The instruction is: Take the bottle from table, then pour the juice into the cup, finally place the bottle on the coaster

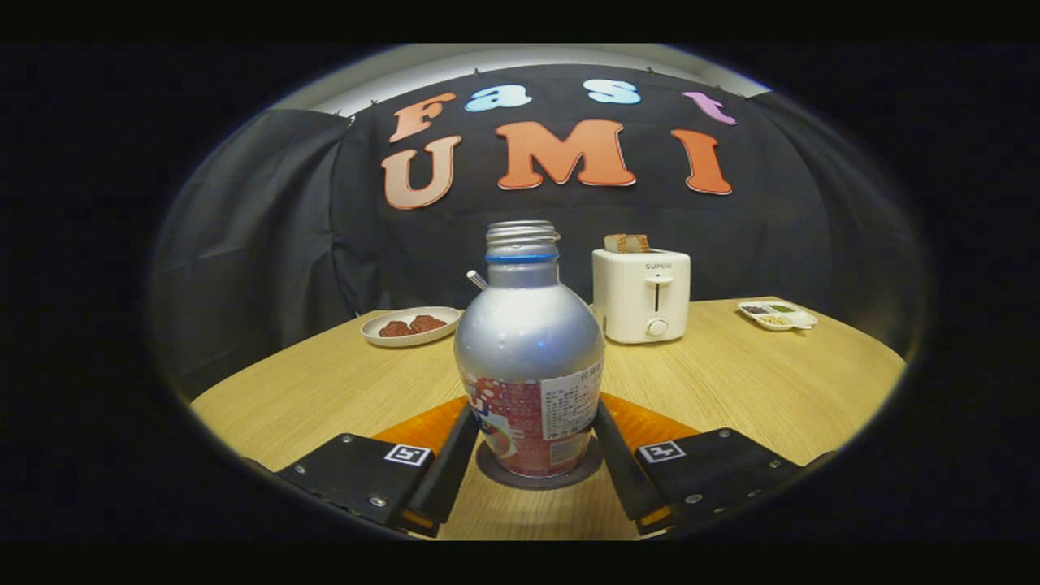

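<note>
Late stage: uncapped bottle stands upright on the dark coaster, tongs flanking its base, contact uncertain; only withdrawal apparently remains.

Lighting is warm and moderate, falling from above and in front: the desk is evenly lit, the cloth wall behind stays dark. Soft glare sits on the bottle shoulder. Little shadow shows beneath the bottle. Focus is sharp centrally. Fisheye distortion bows the desk edge; the rim softens and darkens.
</note>
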Tool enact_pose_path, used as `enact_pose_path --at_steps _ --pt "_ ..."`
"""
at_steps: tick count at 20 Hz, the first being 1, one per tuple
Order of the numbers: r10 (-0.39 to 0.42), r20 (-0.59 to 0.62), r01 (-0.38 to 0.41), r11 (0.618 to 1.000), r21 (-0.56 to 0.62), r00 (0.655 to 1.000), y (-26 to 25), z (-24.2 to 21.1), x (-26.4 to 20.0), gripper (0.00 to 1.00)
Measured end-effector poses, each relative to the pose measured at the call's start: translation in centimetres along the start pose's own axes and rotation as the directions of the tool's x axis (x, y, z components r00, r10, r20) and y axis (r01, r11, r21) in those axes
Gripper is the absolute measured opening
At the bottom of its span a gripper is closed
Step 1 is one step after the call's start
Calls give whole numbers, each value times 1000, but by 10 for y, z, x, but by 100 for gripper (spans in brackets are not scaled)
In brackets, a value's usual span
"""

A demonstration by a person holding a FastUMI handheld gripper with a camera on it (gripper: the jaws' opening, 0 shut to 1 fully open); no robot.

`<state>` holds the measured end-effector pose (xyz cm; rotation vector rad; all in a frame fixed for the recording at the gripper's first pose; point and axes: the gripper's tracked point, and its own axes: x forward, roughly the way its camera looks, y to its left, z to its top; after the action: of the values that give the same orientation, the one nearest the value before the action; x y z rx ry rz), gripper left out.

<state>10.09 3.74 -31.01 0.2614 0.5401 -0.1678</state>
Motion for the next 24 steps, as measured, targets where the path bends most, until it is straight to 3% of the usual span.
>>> enact_pose_path --at_steps 4,9,17,24 --pt "-9 -11 9 1000 -29 1000 -1 -1 -6 80" --pt "13 34 -11 999 -39 999 4 23 -34 95" --pt "55 165 -45 997 -62 985 -4 88 -116 96" --pt "82 341 -61 996 -71 937 -30 164 -196 96"
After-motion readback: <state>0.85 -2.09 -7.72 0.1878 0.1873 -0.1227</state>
